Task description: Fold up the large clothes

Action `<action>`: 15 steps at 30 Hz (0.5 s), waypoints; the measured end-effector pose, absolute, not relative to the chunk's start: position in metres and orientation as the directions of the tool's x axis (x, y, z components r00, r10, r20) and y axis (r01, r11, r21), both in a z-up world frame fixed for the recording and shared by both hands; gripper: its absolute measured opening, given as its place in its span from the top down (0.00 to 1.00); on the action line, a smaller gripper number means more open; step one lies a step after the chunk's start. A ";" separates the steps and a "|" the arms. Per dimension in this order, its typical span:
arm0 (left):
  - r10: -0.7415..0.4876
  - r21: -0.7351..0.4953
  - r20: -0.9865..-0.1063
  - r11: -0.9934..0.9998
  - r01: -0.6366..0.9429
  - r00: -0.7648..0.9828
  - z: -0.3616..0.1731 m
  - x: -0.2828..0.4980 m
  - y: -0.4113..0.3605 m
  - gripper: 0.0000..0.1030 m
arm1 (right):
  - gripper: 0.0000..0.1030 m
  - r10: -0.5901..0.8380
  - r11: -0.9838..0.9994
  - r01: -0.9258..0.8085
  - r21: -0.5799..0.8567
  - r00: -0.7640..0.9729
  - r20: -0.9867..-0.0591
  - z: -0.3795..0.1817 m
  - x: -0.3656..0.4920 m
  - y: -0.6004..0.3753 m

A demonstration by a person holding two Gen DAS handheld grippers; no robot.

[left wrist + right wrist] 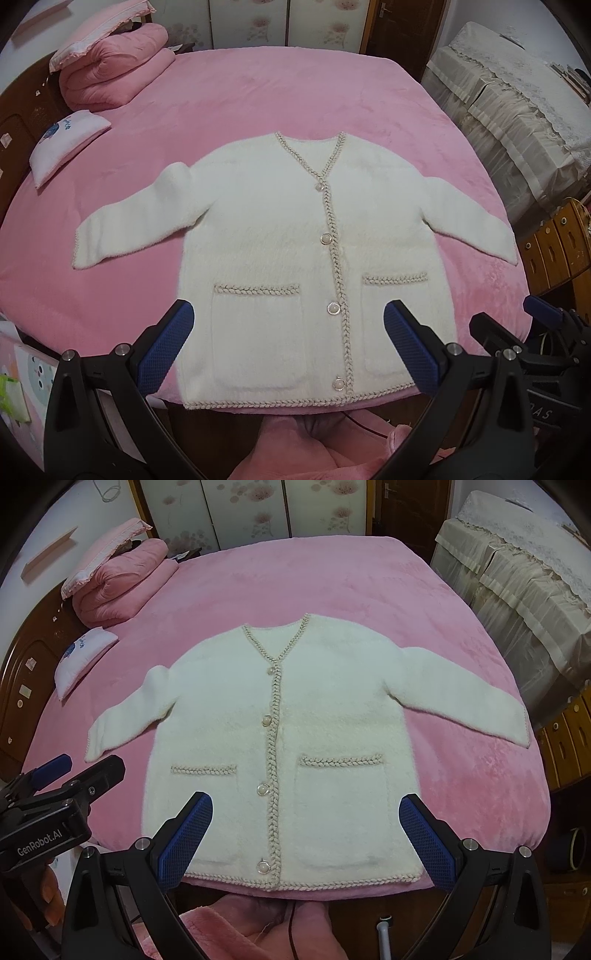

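A white fluffy cardigan with braided beige trim, pearl buttons and two front pockets lies flat and buttoned on the pink bed, both sleeves spread out to the sides. It also shows in the right wrist view. My left gripper is open and empty, held above the cardigan's hem. My right gripper is open and empty, also above the hem. The right gripper shows at the right edge of the left wrist view; the left gripper shows at the left edge of the right wrist view.
A folded pink quilt with a pillow on it sits at the bed's far left, a small white pillow below it. A lace-covered cabinet stands to the right, wooden drawers beside it. Pink fabric lies at the bed's near edge.
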State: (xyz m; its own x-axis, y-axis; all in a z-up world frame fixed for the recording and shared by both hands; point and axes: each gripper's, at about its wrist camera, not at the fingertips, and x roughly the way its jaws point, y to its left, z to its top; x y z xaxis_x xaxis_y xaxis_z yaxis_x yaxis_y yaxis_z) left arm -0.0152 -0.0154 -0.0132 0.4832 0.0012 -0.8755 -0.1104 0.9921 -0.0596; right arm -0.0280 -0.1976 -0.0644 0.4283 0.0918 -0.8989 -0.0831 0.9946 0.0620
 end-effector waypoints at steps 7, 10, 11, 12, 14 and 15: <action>0.007 -0.053 -0.876 0.992 -0.111 0.482 -0.015 -0.016 -0.019 0.01 | 0.01 0.091 0.995 -0.083 0.061 0.428 -0.899 -0.066 -0.031 -0.205; 0.015 -0.050 -0.877 0.991 -0.123 0.480 -0.013 -0.017 -0.021 0.01 | 0.01 0.088 0.995 -0.082 0.058 0.426 -0.901 -0.067 -0.029 -0.210; 0.016 -0.052 -0.878 0.990 -0.128 0.479 -0.014 -0.017 -0.021 0.01 | 0.01 0.084 0.995 -0.080 0.055 0.425 -0.901 -0.067 -0.028 -0.212; 0.016 -0.054 -0.879 0.990 -0.133 0.477 -0.014 -0.017 -0.022 0.01 | 0.01 0.081 0.995 -0.080 0.052 0.424 -0.902 -0.067 -0.028 -0.213; 0.015 -0.059 -0.881 0.988 -0.141 0.473 -0.014 -0.017 -0.022 0.01 | 0.01 0.078 0.996 -0.080 0.049 0.422 -0.903 -0.068 -0.026 -0.216; 0.013 -0.061 -0.883 0.988 -0.143 0.470 -0.015 -0.015 -0.027 0.01 | 0.01 0.077 0.996 -0.080 0.048 0.420 -0.904 -0.068 -0.025 -0.218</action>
State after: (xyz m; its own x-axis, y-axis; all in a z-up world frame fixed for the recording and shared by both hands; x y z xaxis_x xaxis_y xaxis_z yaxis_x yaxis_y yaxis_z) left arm -0.0152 -0.0274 -0.0150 0.4699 0.0132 -0.8826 -0.1429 0.9878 -0.0613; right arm -0.0254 -0.2176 -0.0680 0.4203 0.0773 -0.9041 -0.0805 0.9956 0.0477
